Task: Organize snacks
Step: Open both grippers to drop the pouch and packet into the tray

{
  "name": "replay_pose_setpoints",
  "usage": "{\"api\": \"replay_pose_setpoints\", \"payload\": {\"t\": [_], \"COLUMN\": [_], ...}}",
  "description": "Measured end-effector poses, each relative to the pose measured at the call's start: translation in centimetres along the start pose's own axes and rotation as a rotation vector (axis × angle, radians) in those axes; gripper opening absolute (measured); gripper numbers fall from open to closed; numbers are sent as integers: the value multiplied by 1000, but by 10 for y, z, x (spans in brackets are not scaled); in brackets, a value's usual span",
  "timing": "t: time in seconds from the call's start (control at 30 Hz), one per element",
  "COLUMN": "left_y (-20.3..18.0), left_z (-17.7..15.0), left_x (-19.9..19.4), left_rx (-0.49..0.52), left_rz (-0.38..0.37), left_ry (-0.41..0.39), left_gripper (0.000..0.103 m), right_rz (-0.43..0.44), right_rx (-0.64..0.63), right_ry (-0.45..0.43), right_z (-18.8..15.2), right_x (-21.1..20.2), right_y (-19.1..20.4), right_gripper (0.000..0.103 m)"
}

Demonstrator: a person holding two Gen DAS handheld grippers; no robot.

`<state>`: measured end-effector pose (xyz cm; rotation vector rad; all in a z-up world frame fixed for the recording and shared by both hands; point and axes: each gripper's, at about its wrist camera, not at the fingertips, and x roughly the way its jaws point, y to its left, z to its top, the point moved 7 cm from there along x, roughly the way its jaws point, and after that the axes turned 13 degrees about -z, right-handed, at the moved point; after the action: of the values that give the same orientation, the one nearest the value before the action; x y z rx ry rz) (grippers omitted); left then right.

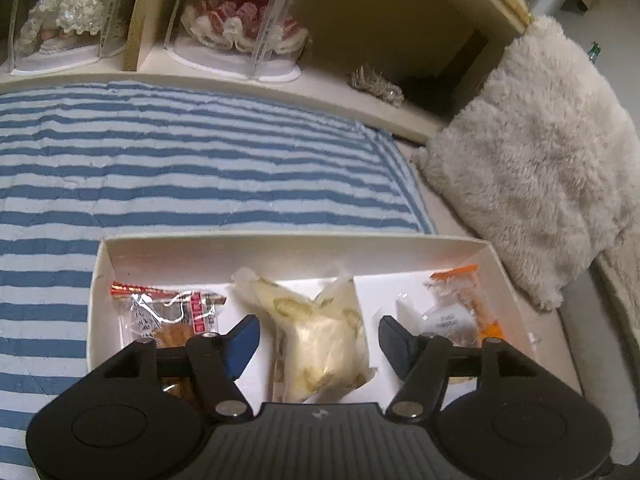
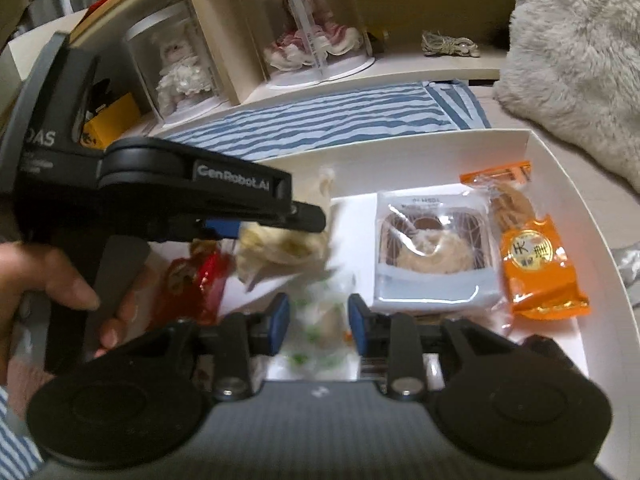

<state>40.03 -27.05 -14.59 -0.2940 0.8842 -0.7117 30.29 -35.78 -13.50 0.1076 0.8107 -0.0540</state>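
A white cardboard box lies on a blue striped bedspread and holds wrapped snacks. My left gripper is open, its jaws standing apart on either side of a pale cream snack bag in the box's middle. A red-edged clear packet lies at the box's left and an orange packet at its right. In the right wrist view, my right gripper has its pads against a blurred white, green-dotted snack packet. A blue-white cake packet and the orange packet lie to the right. The left gripper hovers over the cream bag.
The striped bedspread stretches beyond the box. A shelf with dolls in clear cases runs along the back. A fluffy cream cushion sits to the right of the box. A red snack packet lies at the box's left.
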Motion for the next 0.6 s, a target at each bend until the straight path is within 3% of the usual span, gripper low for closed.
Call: {"api": "replay_pose_setpoints", "payload": {"t": [0.3,0.47,0.6], "left_y": [-13,-22,-27], "left_z": [-3,-8,-11], "left_x": [-24,-46,-69], "left_rx": [46,73,82], "left_rz": [22,43,59], "left_ry": [7,-7,-31], "left_gripper": [76,84,97], "right_rz": [23,22,-9], "right_rx": [22,24,26], "right_ry": [5,-2,-2], "right_z": [3,2,1], "right_x": [-14,-29,-41], "right_y": [-8,-10,-17], "right_gripper": [62,75,89]}}
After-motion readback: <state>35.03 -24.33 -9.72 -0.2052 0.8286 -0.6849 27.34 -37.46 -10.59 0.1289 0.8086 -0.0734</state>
